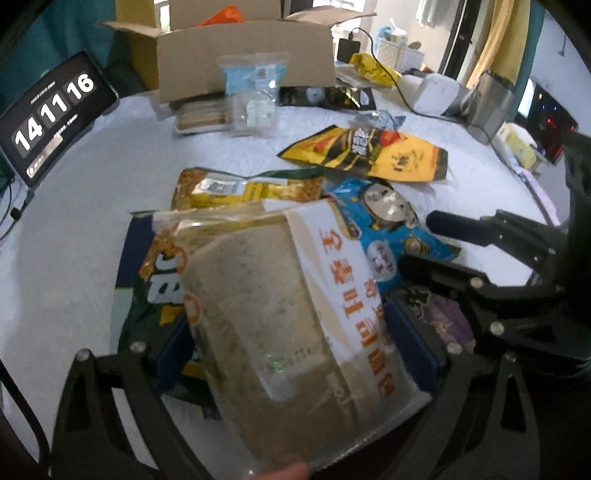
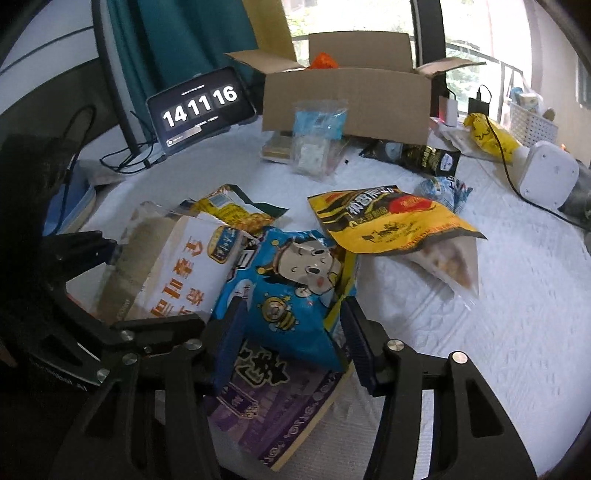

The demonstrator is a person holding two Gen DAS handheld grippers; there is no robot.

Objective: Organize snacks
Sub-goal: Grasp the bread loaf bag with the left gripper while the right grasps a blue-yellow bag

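Snacks (image 2: 295,295) on white quilted tabletop (image 2: 498,314), window (image 2: 472,26) behind

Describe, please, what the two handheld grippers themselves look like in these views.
Both the left gripper and right gripper are matte black linkage frames with triangular cut-outs and silver round bolts, ending in dark blue ribbed fingers. No cables or sleeves show.

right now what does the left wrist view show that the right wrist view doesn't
Only the left wrist view shows the left hand-held gripper clamped on the bread bag, and a green snack bag under it. Only the right wrist view shows the right hand-held gripper gripping the blue cartoon bag, plus the purple pack's full front. Both show the cardboard box, the clock tablet and the yellow-black bag.
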